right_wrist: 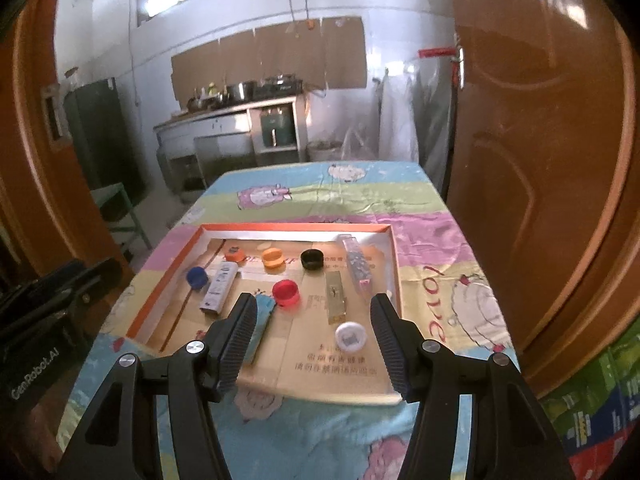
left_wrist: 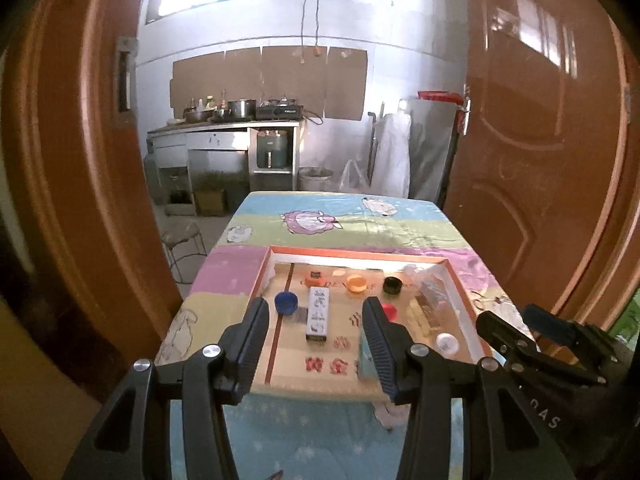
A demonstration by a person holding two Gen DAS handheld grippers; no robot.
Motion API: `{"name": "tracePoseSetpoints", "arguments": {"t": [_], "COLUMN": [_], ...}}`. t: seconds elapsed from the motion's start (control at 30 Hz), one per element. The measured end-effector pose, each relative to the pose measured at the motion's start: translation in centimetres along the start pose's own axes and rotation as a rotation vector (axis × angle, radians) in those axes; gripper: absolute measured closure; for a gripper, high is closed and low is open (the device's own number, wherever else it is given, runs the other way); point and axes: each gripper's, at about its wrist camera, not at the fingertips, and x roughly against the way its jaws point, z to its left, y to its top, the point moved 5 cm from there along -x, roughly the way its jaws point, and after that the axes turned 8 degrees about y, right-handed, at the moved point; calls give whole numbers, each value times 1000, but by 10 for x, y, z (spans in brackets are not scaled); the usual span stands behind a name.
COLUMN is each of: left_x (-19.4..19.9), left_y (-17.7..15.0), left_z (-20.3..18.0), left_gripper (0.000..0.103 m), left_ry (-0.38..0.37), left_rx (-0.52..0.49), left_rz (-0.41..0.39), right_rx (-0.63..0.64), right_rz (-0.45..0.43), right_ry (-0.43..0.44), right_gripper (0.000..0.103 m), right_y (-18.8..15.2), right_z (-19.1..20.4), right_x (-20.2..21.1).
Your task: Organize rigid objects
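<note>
An orange-rimmed shallow tray [left_wrist: 262, 276] [right_wrist: 256, 227] lies on the table. In it are a blue cap [right_wrist: 197, 277], a white box [right_wrist: 219, 288], a red-orange cap [right_wrist: 234, 255], an orange cap [right_wrist: 272, 258], a black cap [right_wrist: 312, 259], a red cap [right_wrist: 286, 293], a gold box [right_wrist: 335, 298], a clear box [right_wrist: 357, 266], a white cap [right_wrist: 351, 336] and a light blue box [right_wrist: 260, 324]. My left gripper [left_wrist: 316, 308] hovers open over the tray's near left side. My right gripper [right_wrist: 314, 302] hangs open over the near right side. Neither holds anything.
A pastel cartoon cloth [right_wrist: 420, 240] covers the table. Brown doors [left_wrist: 540, 160] stand close on both sides. Behind the table are a kitchen counter [left_wrist: 224, 128] with pots, a stool [left_wrist: 182, 240] and a green chair [right_wrist: 116, 200]. Green cartons [right_wrist: 592, 412] sit at the lower right.
</note>
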Motion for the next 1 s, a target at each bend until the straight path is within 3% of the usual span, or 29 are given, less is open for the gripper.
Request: {"name": "tracePoseSetpoints", "arguments": {"t": [0.53,0.73,1.0], "left_x": [81,99,111], "left_y": [-30,-39,-51], "left_z": [10,11,13], "left_gripper": [55,55,55], "left_ry": [17,58,49], "left_rx": [-14,-45,-39], "left_rz": [-71,-95,-67], "right_rx": [34,46,80], "right_rz": [-88,-102,-109], "right_ry": [-81,-95,-104], "right_gripper": [42,42,42], "right_y": [-36,-42,-53], "right_z": [32,36,46], "right_x": [93,114,133]}}
